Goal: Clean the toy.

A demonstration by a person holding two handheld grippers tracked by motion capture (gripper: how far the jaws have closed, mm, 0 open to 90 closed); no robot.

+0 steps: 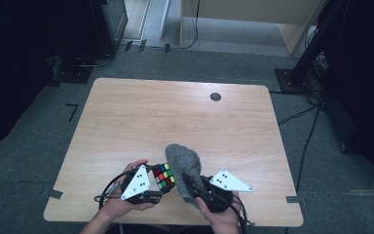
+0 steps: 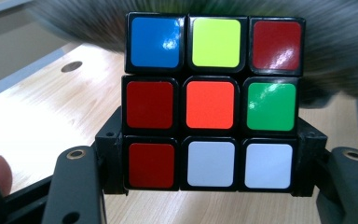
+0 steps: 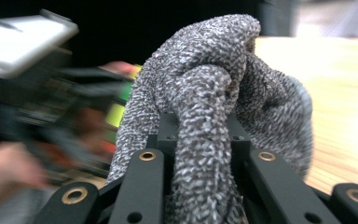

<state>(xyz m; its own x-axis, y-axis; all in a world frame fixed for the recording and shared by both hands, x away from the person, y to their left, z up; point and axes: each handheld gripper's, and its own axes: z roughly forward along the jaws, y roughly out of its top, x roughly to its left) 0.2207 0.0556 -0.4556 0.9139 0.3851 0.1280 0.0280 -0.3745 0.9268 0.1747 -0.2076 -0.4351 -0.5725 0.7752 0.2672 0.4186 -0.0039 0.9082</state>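
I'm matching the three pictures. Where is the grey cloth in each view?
High view: the cloth sits low centre, right of the cube.
Left gripper view: a grey blur along the top, behind the cube.
Right gripper view: centre, gripped in the jaws.
Shared landmark: the cube, blurred at left there.

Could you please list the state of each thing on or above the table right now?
Puzzle cube: scrambled, clamped between the left gripper fingers.
Grey cloth: bunched up, pinched in the right gripper, beside the cube.
Left gripper: shut on the cube.
Right gripper: shut on the cloth.
Table: bare wood, one dark round cap near its far edge.
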